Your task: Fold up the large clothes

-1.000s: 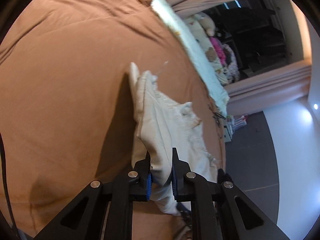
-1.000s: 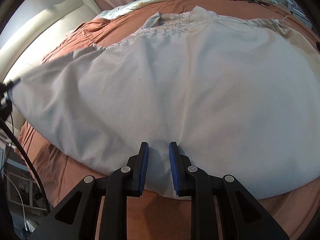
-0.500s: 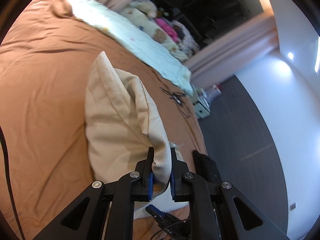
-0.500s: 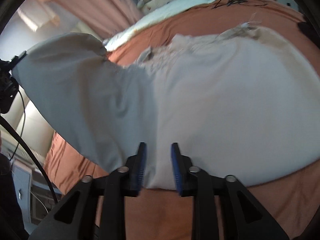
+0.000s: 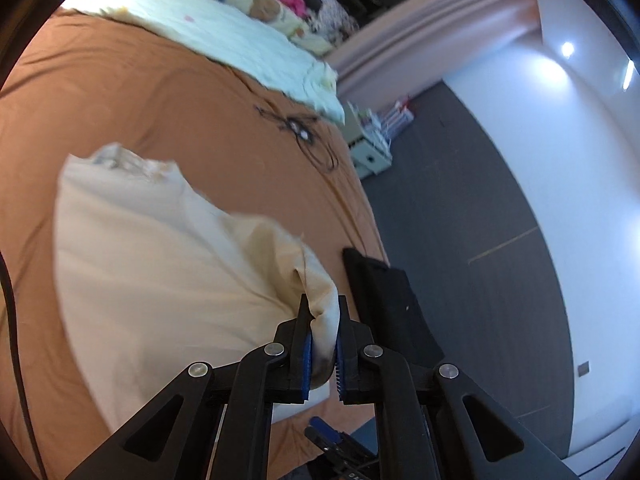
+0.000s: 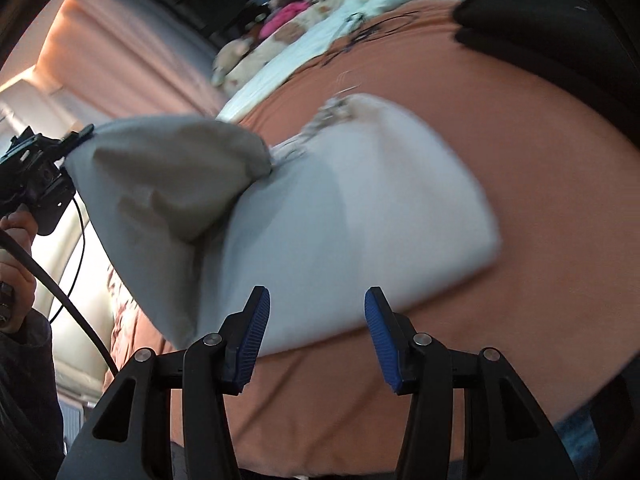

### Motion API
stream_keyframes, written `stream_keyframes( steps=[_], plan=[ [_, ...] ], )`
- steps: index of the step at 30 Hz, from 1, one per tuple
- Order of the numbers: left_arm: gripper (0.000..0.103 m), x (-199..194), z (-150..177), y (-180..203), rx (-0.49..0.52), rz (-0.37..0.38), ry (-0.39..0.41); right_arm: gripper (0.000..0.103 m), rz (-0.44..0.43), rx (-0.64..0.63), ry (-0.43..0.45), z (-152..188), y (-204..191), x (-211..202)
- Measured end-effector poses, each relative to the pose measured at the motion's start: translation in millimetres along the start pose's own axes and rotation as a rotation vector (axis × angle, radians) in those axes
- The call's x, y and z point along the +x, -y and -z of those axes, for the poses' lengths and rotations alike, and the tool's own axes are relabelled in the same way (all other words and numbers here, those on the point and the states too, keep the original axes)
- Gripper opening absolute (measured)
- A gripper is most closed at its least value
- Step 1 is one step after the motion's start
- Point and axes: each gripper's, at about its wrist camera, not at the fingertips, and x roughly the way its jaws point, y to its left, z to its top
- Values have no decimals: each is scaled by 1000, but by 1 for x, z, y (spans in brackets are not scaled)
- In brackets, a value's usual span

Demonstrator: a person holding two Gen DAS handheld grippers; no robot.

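A large cream garment [image 5: 160, 272] lies on the brown bedspread [image 5: 120, 100]. My left gripper [image 5: 322, 340] is shut on one corner of it and holds that corner up, so the cloth drapes down to the bed. In the right wrist view the same garment [image 6: 360, 208] looks pale grey-white, with one side lifted at the left, where the left gripper [image 6: 80, 140] pinches it. My right gripper [image 6: 316, 336] is opening just in front of the cloth's near edge. Nothing is between its blue pads [image 6: 256, 332].
A folded black garment [image 5: 384, 300] lies at the bed's right edge. A dark cable [image 5: 300, 132] and a pale green blanket [image 5: 224, 40] lie farther back on the bed. Grey floor [image 5: 460, 200] and a small white cabinet [image 5: 368, 144] are beyond. A person's hand [image 6: 16, 232] holds the left gripper.
The left gripper has swung its corner of the garment up and across the bed. The right gripper has let go of the cloth's edge and its jaws have spread apart.
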Motion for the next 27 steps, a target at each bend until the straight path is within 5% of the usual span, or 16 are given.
stream_keyframes(
  steps=[6, 13, 14, 15, 16, 18, 22, 27],
  plan=[
    [7, 56, 9, 24, 14, 1, -83, 47, 22, 76, 30, 12, 34, -32],
    [7, 116, 58, 54, 85, -6, -230, 48, -10, 121, 61, 23, 49, -63],
    [8, 124, 66, 58, 101, -11, -251, 52, -14, 126, 66, 29, 52, -69],
    [9, 134, 73, 62, 124, -29, -281, 67, -20, 133, 72, 30, 55, -72],
    [16, 144, 82, 66, 150, -60, -319, 77, -24, 139, 83, 30, 59, -76],
    [23, 157, 97, 72, 166, -46, -372, 77, -38, 144, 93, 34, 61, -81],
    [57, 154, 102, 76, 192, -8, -387, 77, -74, 143, 85, 28, 64, -77],
    [59, 122, 85, 64, 224, -58, -308, 77, -122, 99, 9, 5, 57, -43]
  ],
)
